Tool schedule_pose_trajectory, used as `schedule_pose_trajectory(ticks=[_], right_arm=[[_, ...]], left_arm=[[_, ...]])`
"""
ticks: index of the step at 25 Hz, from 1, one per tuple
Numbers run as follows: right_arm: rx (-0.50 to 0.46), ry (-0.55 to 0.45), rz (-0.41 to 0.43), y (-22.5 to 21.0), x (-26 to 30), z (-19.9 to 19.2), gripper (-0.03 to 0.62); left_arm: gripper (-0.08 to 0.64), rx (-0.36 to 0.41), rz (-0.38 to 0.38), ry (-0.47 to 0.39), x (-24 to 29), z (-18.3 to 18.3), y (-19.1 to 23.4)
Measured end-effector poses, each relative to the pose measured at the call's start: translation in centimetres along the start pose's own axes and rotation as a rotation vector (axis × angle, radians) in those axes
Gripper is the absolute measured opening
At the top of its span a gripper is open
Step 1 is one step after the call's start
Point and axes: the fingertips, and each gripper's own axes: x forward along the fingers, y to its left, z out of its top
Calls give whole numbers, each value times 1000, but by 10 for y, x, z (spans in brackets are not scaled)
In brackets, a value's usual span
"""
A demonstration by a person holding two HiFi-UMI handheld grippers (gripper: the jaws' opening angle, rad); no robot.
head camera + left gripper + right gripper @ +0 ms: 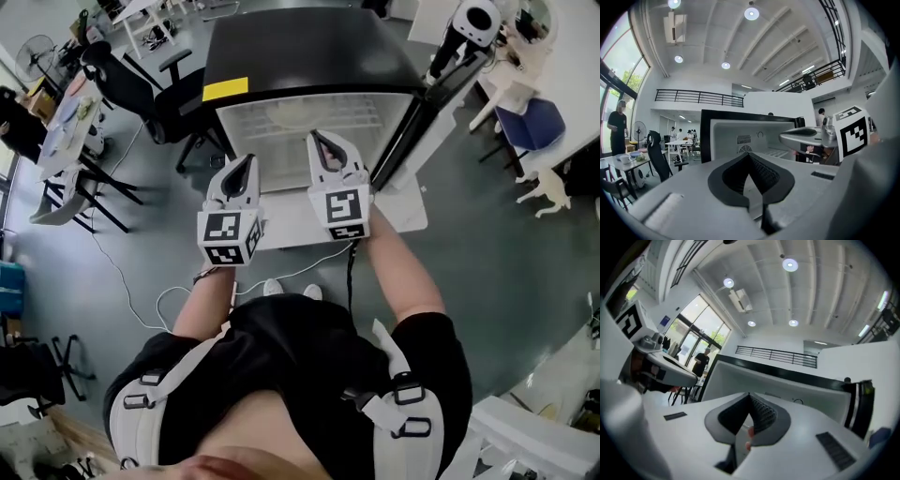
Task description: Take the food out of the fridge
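Head view showed the black fridge (291, 42) standing open, with both grippers held level just in front of its white interior. The left gripper (244, 167) had its jaws together and empty, and the right gripper (325, 145) was likewise closed. A pale rounded shape (281, 114) lay on the wire shelf (361, 111), too faint to name.

Left hand-held gripper (750, 159): dark jaws together, nothing between. Straight ahead: open fridge (731, 133), black frame, white inside, round vent on back wall, wire shelf. Right hand-held gripper (788, 136) alongside at right, its marker cube (853, 132) nearer camera. Far left: person (618, 126) standing, black office chair (657, 157), cluttered desk (613, 163).
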Motion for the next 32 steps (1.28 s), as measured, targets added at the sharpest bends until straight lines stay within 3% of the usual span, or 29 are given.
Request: schedule_pose_trajectory(ticks=[3,4,5,8,12,14,15,17,26,32], right_arm=[[-257,12,154,11,17,-12,11],[-340,43,221,17,24,-22,139],[-406,86,281,22,30,-34,195],[-548,206,368,23,45,-67,201],[-738,322,377,17,65,-99,195],[-822,349,357,16,73,-108,135],[-841,355,347,17,76,-111,102],[-836,370,350,20,82,-115,102],[-831,496,462,23,83,-128,153],[-873,540,469,23,88,-141,160]], left_arm=[[-2,-5,-6,18,2,-9,5],[-2,-7,-6,18,3,-10,8],[-2,-10,-6,19,4,-11,11],[-2,-20,-4,20,5,-13,16],[-2,-22,-1,13,5,-10,20],[-2,-24,2,12,4,-10,23],[-2,-27,5,12,3,-11,24],[-2,-33,12,14,4,-11,28],[-2,-32,3,23,8,-15,30],[-2,-30,-18,25,15,-15,28]])
